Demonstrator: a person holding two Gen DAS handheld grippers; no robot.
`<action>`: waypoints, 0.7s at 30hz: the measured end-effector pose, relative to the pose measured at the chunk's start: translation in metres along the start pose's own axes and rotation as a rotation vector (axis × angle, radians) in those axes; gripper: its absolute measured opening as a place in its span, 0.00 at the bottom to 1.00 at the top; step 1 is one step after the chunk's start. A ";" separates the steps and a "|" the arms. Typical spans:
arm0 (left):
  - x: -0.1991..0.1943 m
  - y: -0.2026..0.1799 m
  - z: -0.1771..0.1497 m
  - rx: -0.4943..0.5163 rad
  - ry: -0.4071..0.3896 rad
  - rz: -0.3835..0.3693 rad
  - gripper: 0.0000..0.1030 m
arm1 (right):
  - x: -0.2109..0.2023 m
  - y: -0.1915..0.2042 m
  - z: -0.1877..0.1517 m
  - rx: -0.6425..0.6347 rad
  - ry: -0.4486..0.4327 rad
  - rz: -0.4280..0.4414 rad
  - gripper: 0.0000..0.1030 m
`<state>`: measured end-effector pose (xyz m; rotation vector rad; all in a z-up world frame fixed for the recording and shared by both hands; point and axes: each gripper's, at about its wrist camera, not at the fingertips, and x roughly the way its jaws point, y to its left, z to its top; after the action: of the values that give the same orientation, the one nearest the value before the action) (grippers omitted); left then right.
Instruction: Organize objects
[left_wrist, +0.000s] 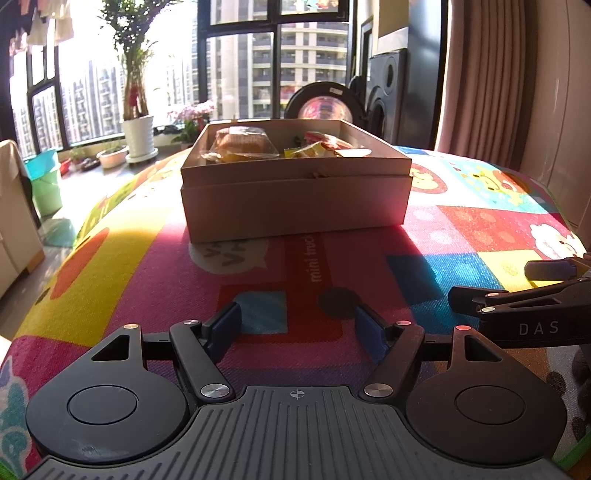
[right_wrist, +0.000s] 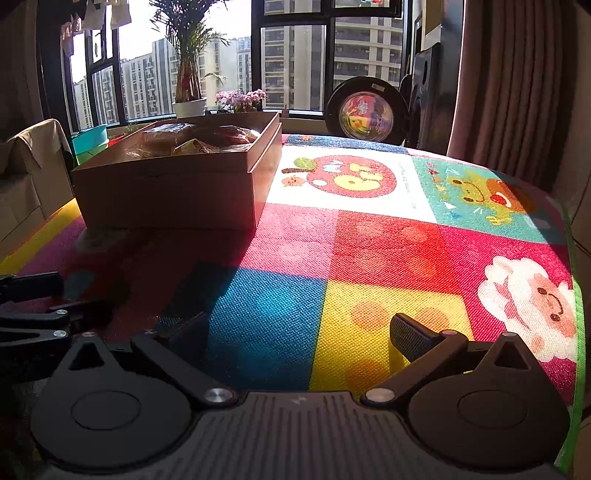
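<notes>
Brown cardboard box on the bright patchwork play mat, straight ahead of the left gripper; inside, wrapped bread at the left, yellow and red snack packets at the right. Left jaws spread wide, nothing between; right gripper likewise released and empty, low over blue and yellow squares, box ahead to its left.

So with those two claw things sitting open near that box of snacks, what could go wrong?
The cardboard box looks light, so a nudge might slide it on the mat. The wrapped snacks are crammed together, so grabbing one could drag another. The left gripper and right gripper sit close and might collide.
</notes>
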<state>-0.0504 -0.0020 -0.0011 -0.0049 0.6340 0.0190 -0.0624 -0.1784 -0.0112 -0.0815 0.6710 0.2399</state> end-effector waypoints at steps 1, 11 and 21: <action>0.000 -0.001 0.000 0.002 -0.001 0.004 0.72 | 0.000 0.001 0.000 -0.002 0.000 0.000 1.00; 0.002 -0.004 0.000 0.001 -0.005 0.025 0.73 | 0.002 -0.001 0.001 0.000 0.002 0.006 1.00; 0.003 -0.005 0.001 -0.008 -0.005 0.035 0.73 | 0.002 0.000 0.001 -0.002 0.002 0.004 1.00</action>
<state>-0.0471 -0.0073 -0.0025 -0.0011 0.6289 0.0550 -0.0605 -0.1776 -0.0113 -0.0823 0.6732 0.2446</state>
